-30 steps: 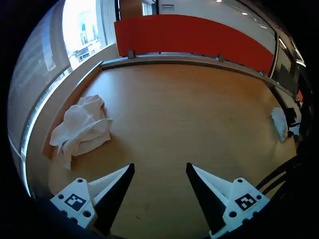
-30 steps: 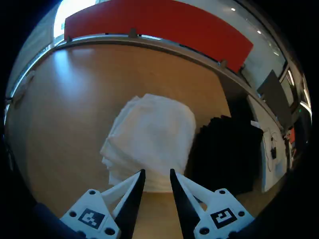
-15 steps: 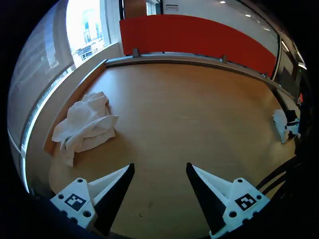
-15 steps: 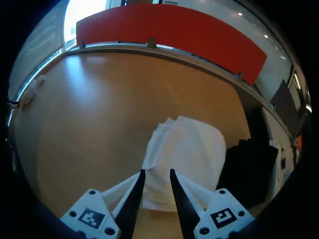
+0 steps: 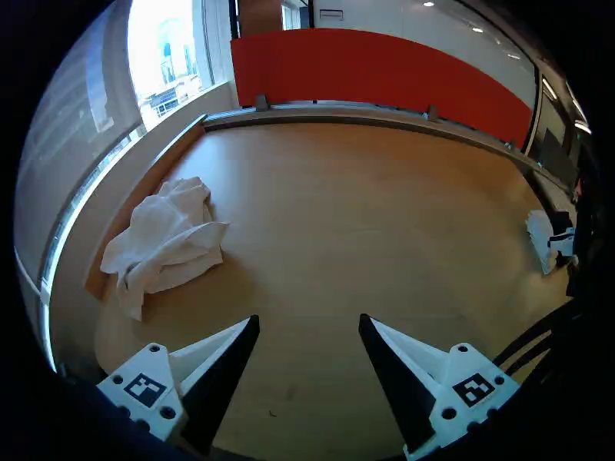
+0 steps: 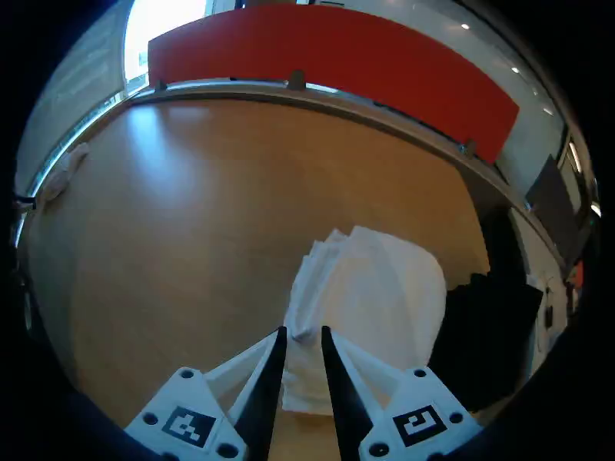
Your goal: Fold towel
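Towel [image 5: 165, 242] left on table [image 5: 346, 200] (folded stack [image 5: 542, 240] right)

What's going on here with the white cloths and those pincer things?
A person is folding towels with a hand-held gripper in each hand. The right gripper has its fingers nearly together at the near edge of a folded white towel on the wooden table; whether it pinches the cloth is unclear. The left gripper hangs open above the table, with a crumpled towel off to one side, not yet folded.
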The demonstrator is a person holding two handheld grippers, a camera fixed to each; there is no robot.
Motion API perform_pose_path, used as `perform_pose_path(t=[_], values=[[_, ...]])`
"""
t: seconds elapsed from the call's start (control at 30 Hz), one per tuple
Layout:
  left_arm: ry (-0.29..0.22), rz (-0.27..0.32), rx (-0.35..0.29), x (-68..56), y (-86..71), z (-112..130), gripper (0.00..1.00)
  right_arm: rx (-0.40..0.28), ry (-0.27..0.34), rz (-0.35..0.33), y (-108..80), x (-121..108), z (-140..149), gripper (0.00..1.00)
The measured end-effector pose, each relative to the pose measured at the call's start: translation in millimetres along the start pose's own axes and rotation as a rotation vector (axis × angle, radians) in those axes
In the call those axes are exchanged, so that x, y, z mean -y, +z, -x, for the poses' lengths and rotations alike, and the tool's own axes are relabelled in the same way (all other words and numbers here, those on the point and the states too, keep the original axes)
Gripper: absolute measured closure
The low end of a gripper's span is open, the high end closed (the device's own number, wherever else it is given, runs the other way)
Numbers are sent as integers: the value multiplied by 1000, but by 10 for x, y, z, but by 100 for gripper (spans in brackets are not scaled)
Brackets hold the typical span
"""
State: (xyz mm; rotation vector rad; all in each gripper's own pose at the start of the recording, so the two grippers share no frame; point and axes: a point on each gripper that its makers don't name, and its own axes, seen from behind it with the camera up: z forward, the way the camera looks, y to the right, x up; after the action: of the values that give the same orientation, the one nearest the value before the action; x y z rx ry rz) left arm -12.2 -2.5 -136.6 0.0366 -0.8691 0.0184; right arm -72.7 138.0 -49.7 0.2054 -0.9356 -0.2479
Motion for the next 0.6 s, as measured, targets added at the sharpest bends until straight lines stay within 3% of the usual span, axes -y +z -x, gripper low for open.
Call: perform_pose_path(t=[0.1, 0.33, 0.6], values=[[-2, -1, 0, 9, 0, 2, 4, 3, -3, 0, 9, -1, 6, 71], [-4, -1, -1, 5, -7, 11, 4, 3, -16, 2, 14, -4, -6, 93], [-6, -3, -2, 25, -6, 15, 4, -2, -28, -11, -28, 27, 2, 95]])
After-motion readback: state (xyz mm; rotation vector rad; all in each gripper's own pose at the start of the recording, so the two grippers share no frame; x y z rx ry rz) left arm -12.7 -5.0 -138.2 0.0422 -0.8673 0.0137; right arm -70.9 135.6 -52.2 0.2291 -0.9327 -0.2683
